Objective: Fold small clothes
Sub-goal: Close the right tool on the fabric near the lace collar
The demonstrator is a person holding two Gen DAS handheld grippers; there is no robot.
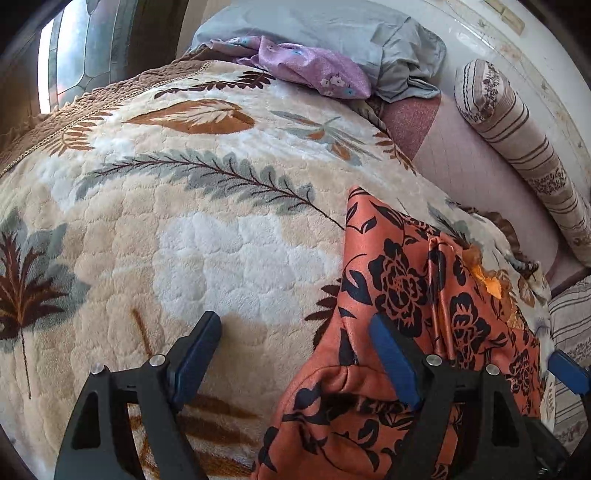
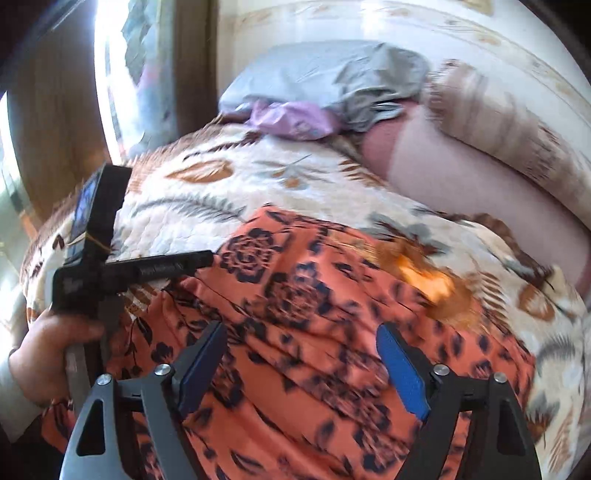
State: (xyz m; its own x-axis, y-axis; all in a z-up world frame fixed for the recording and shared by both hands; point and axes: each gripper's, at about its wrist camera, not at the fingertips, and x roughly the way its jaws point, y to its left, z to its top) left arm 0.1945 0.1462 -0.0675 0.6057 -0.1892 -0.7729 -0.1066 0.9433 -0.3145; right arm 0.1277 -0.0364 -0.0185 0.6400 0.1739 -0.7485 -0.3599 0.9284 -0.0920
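Observation:
An orange garment [image 1: 406,288] with a black rose print lies crumpled on a cream fleece blanket [image 1: 184,221] patterned with leaves. My left gripper [image 1: 295,328] is open just above the blanket. Its left finger is over bare fleece and its right finger is over the garment's left edge, with a fold of cloth in the gap but not pinched. In the right wrist view the garment [image 2: 295,295] fills the middle, motion-blurred. My right gripper [image 2: 303,339] hangs open above it, holding nothing. A hand [image 2: 55,350] holds the left gripper's body [image 2: 99,266] at the left.
At the head of the bed lie a grey pillow [image 1: 314,26] and a purple floral cloth [image 1: 306,62]. A striped bolster [image 1: 517,140] runs along the wall on the right, over a pink sheet [image 1: 461,158]. A bright window [image 1: 74,48] is far left.

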